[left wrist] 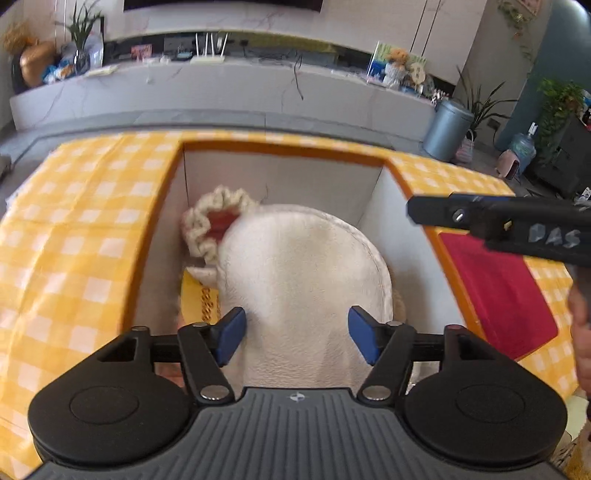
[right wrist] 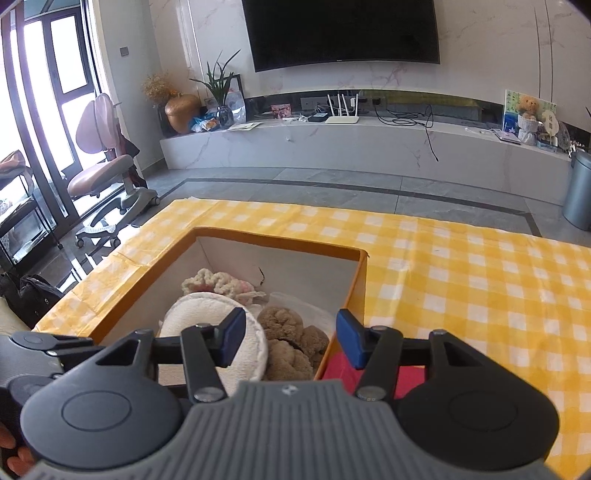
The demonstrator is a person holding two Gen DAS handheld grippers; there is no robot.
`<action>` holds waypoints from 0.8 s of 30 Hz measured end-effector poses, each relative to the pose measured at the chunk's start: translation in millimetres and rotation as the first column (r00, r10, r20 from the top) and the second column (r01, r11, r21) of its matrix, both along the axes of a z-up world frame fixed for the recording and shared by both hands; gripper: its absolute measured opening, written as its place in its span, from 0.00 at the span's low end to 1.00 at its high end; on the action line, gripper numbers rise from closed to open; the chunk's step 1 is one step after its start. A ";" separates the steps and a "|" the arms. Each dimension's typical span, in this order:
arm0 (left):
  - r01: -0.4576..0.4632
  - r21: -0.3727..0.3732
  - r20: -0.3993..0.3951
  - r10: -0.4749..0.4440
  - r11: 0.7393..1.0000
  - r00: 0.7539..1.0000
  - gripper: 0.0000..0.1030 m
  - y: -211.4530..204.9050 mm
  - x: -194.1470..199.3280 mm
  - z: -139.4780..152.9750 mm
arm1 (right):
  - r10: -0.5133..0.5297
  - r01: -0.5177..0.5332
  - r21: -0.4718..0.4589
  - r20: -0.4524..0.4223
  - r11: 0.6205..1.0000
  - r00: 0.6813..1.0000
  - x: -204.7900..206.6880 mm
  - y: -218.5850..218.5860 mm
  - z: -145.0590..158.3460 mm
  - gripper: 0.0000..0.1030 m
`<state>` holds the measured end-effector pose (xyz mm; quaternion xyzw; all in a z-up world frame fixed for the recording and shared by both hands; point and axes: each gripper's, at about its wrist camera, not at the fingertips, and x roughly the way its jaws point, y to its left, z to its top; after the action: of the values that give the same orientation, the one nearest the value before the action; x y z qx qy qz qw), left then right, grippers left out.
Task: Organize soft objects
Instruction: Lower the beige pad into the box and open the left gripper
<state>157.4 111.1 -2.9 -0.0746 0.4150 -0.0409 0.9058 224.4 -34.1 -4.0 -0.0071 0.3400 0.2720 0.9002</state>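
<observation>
Facing a marble TV wall (right wrist: pixel 369 85) across grey floor; resting on the yellow-checked counter (right wrist: pixel 461 266), an orange-rimmed box (left wrist: pixel 280 147) cradling the cream pad (left wrist: pixel 303 266). Hovering over it, left hand-held gripper (left wrist: pixel 295 334) gaping wide, untouching; right hand-held gripper (right wrist: pixel 290 339) half-spread, empty.

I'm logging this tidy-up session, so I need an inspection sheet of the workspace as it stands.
Surface: table under a yellow checked cloth, flat.
Job's things: orange-rimmed box holds a round white pad, a cream crocheted piece and a brown plush.
Clutter: red cloth on the table beside the box.
Grippers: left tool open, pads clear of the white pad between them; right tool open over the box edge, holding nothing.
Cables: black lead hanging off the far TV shelf; nothing seen on the table.
Surroundings: wall TV, router, pink chair, grey bin.
</observation>
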 end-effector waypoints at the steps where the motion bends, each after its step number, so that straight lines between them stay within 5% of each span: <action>1: -0.013 -0.005 0.005 0.013 1.000 1.000 0.74 2.8 -3.3 5.0 | 0.003 -0.003 -0.005 0.005 1.000 1.000 -1.2 0.8 0.4 0.53; 5: -0.049 -0.042 0.021 0.050 0.998 0.999 0.66 15.5 -11.1 18.2 | 0.000 0.001 -0.024 0.015 1.000 1.000 -1.9 3.1 -0.3 0.50; 7: -0.022 -0.069 0.007 0.023 0.997 1.000 0.24 16.4 -11.2 15.3 | -0.003 0.003 -0.029 0.010 1.000 1.000 -0.8 4.5 -1.9 0.49; 9: 0.015 -0.081 -0.039 -0.018 0.997 0.999 0.08 13.2 -4.7 7.0 | -0.003 0.003 -0.035 0.001 0.999 1.000 1.2 6.3 -4.6 0.49; 16: 0.116 -0.031 -0.119 -0.118 0.993 0.986 0.02 -17.6 16.5 -18.8 | 0.022 -0.023 -0.034 -0.030 0.999 0.999 0.8 14.8 -13.0 0.49; 20: 0.094 0.022 -0.212 -0.087 0.995 0.973 0.02 -28.3 34.6 -36.1 | 0.037 -0.038 -0.025 -0.048 0.999 0.998 -1.2 19.9 -16.7 0.49; 24: 0.085 0.054 -0.190 -0.073 0.995 0.979 0.04 -34.3 28.7 -29.2 | 0.051 -0.052 -0.020 -0.039 0.998 0.998 -3.5 20.6 -13.4 0.49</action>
<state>186.1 76.7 -32.1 -0.0334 0.5024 -0.0568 0.8621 220.9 -13.5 -17.4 -0.0199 0.3595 0.2915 0.8862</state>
